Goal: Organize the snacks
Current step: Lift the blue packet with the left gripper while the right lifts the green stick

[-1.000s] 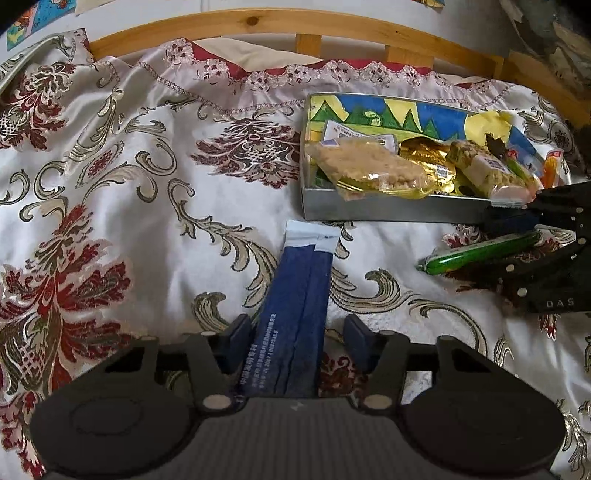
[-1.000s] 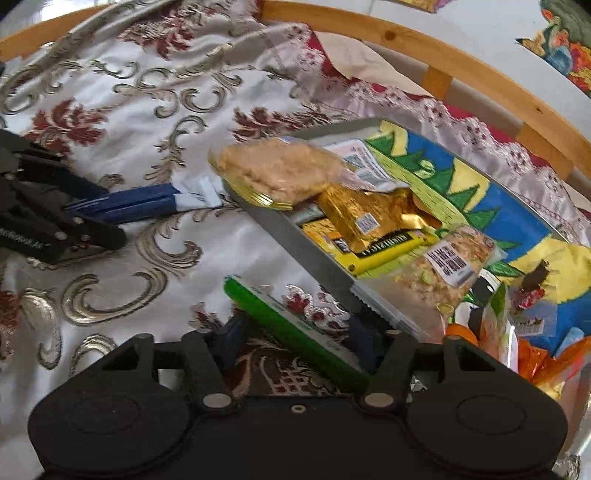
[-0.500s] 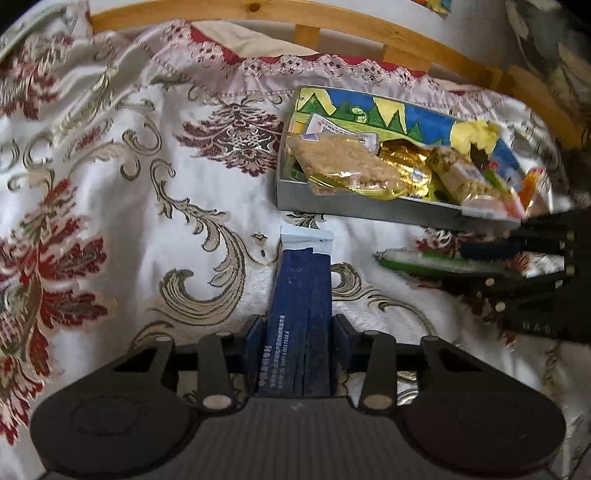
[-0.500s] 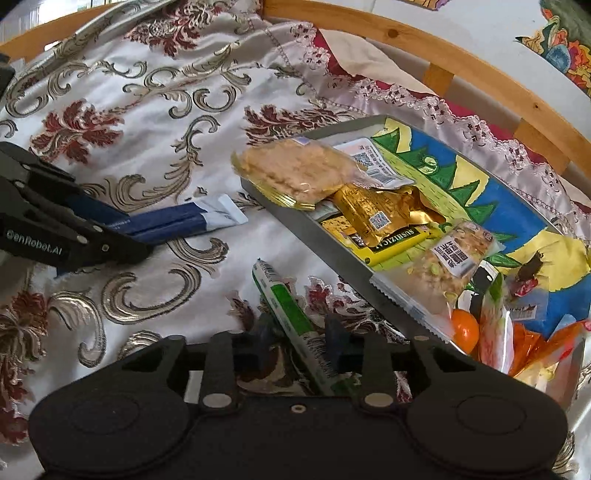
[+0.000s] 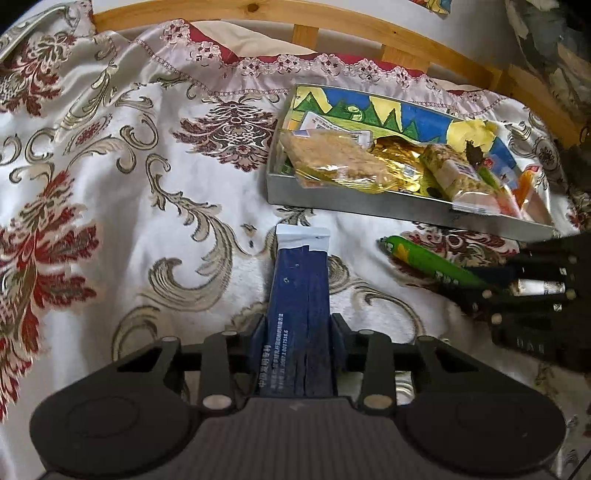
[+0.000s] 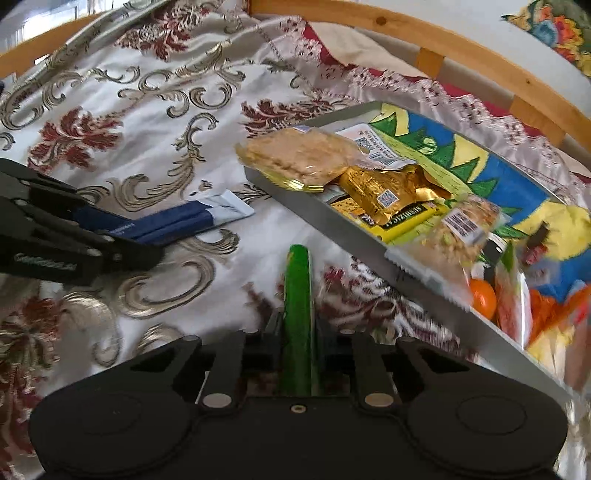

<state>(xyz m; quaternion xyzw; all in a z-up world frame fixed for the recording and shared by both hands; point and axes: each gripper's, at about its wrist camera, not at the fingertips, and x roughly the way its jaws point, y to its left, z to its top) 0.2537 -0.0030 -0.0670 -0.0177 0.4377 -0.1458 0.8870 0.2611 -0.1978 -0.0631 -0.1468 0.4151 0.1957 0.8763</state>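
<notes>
My left gripper (image 5: pixel 299 325) is shut on a long dark blue snack packet (image 5: pixel 299 295) with a white end, which points toward the tray. It also shows in the right wrist view (image 6: pixel 177 223), held by the left gripper (image 6: pixel 122 243). My right gripper (image 6: pixel 297 325) is shut on a green snack stick (image 6: pixel 297 291). The stick shows in the left wrist view (image 5: pixel 428 260), held by the right gripper (image 5: pixel 498 280). A grey metal tray (image 5: pixel 369 206) with a colourful bottom holds several snacks; it also shows in the right wrist view (image 6: pixel 332 225).
Everything lies on a white bedcover (image 5: pixel 129 184) with red and gold patterns. A wooden bed frame (image 5: pixel 332 18) runs behind the tray. In the tray are a clear bag of crisped rice (image 5: pixel 332 158), a gold wrapper (image 6: pixel 388 188) and orange items (image 6: pixel 484 299).
Both grippers have closed: the left on the blue packet, the right on the green stick. The green stick has swung in line with the right gripper and lifted slightly.
</notes>
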